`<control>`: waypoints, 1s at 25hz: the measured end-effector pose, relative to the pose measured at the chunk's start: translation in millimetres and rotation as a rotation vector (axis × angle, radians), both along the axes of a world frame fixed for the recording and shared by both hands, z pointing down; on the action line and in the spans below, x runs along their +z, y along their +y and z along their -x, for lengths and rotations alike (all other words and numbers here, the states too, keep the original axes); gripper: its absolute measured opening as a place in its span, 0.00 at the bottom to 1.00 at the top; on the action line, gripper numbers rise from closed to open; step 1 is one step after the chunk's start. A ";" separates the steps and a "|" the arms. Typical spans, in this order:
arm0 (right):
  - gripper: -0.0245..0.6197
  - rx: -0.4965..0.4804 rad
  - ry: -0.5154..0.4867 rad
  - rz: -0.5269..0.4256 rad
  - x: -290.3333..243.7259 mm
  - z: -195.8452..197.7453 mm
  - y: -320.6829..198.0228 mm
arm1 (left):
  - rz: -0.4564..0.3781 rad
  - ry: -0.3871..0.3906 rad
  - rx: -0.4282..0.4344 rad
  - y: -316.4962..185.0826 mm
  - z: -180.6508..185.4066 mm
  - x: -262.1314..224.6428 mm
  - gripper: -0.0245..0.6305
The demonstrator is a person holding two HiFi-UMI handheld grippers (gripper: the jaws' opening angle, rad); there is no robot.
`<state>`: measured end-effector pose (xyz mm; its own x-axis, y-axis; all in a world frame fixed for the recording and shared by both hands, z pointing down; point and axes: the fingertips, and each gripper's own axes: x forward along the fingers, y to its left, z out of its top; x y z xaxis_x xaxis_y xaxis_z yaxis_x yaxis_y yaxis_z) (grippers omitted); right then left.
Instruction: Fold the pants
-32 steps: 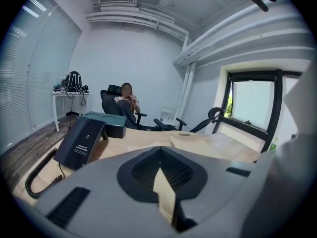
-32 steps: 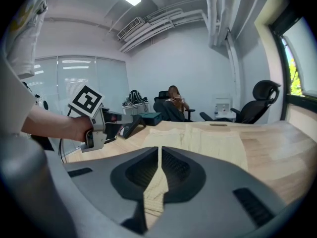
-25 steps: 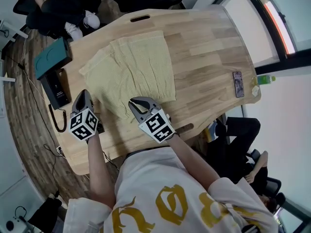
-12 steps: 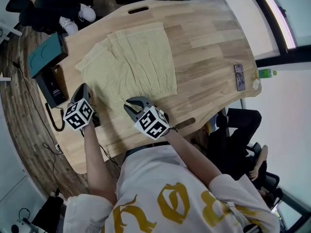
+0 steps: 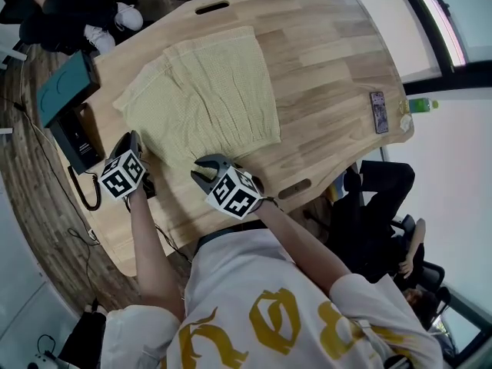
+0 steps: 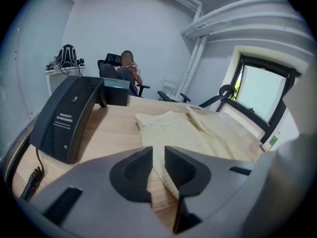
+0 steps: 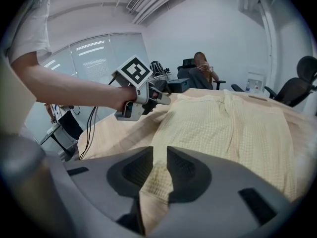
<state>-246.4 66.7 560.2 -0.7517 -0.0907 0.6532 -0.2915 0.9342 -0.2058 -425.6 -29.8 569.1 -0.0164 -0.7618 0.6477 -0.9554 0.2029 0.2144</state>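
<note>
We've got the pants [image 5: 204, 98] spread flat on the wooden table [image 5: 330, 60], one edge lying toward us. Our left gripper [image 6: 158, 155] is down by the near left corner. Its jaws have just been opening to a narrow slot and nothing is pinched; the cloth's edge shows just beyond the gap. Our right gripper [image 7: 159, 157] is at the near edge too, jaws likewise just easing apart, with a corner of fabric in the gap, loose and not squeezed.
</note>
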 end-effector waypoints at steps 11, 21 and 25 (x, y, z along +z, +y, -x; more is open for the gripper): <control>0.28 0.007 0.053 -0.022 20.2 7.1 15.4 | 0.114 -0.082 0.088 -11.1 1.7 30.4 0.33; 0.27 -0.004 0.157 -0.101 44.7 3.0 18.2 | 0.211 -0.157 0.145 -17.9 3.2 36.7 0.30; 0.18 0.045 0.177 -0.090 48.9 0.3 14.5 | 0.218 -0.157 0.215 -25.1 -9.1 37.4 0.11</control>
